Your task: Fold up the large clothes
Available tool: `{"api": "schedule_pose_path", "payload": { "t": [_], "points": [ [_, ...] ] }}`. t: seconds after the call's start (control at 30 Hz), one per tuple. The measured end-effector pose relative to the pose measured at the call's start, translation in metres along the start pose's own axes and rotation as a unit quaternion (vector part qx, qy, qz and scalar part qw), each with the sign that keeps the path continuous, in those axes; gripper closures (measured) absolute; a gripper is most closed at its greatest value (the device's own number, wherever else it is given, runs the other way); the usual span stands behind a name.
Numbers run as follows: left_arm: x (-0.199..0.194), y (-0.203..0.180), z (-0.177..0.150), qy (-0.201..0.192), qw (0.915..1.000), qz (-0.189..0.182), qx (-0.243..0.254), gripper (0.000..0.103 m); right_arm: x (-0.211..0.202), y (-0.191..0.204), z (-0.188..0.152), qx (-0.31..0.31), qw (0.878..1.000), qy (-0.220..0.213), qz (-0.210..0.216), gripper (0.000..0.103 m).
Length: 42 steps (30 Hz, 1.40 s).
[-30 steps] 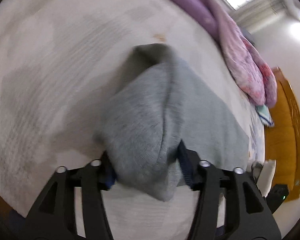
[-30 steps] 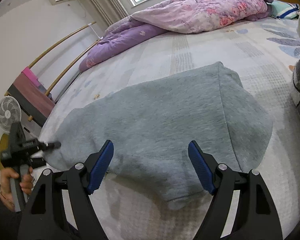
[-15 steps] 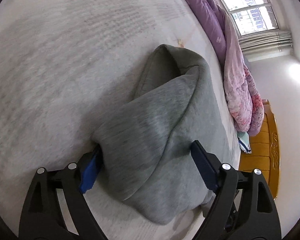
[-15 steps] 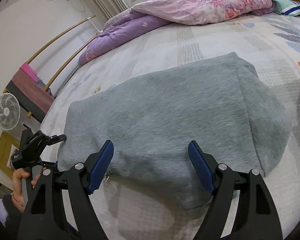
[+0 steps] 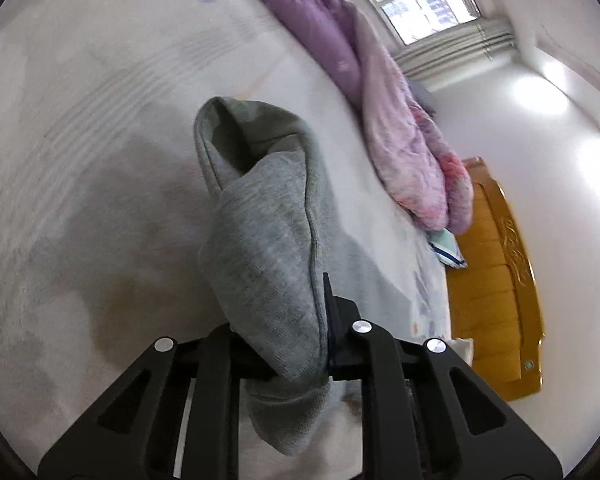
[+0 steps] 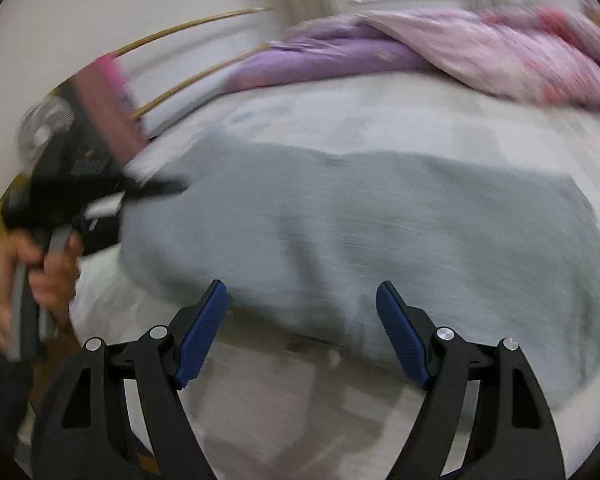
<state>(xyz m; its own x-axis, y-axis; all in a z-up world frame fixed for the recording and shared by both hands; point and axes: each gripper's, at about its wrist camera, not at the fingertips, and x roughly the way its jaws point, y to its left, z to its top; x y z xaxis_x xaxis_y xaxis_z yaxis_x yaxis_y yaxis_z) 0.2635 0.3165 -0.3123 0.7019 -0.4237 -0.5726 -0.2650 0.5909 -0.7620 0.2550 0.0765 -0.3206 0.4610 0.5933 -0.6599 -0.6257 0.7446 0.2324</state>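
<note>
left gripper [image 5: 284,320]: jaws just closed, now pinching near-left edge of grey sweater [image 6: 380,232]; half a sec ago they straddled it, spread wide.
right gripper [image 6: 300,328]: fingers spread, empty, at sweater's near edge.
sweater: flat on bed [image 6: 380,120], mid-bed.
meaning: prob. regrip done, fold can start.
writing: none legible.
</note>
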Motion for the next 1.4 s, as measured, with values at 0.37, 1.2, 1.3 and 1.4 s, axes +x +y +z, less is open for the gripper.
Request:
{"api": "schedule_pose_path", "payload": {
  "t": [0.37, 1.2, 1.3, 1.4],
  "points": [
    [0.01, -0.066, 0.0, 0.013, 0.9992, 0.004, 0.037, 0.087, 0.034, 0.077, 0.019, -0.119, 0.987, -0.075, -0.073, 0.026],
    [0.03, -0.111, -0.003, 0.048, 0.9952, 0.012, 0.085, 0.087, 0.026, 0.064, 0.049, -0.08, 0.984, -0.122, -0.101, 0.08],
    [0.041, -0.124, -0.007, 0.064, 0.9939, -0.006, 0.09, 0.08, 0.013, 0.039, 0.053, -0.011, 0.991, -0.115, -0.069, 0.085],
    [0.049, -0.143, -0.016, 0.067, 0.9923, -0.021, 0.102, 0.054, 0.003, 0.015, 0.055, 0.042, 0.992, -0.11, -0.051, 0.086]
  ]
}}
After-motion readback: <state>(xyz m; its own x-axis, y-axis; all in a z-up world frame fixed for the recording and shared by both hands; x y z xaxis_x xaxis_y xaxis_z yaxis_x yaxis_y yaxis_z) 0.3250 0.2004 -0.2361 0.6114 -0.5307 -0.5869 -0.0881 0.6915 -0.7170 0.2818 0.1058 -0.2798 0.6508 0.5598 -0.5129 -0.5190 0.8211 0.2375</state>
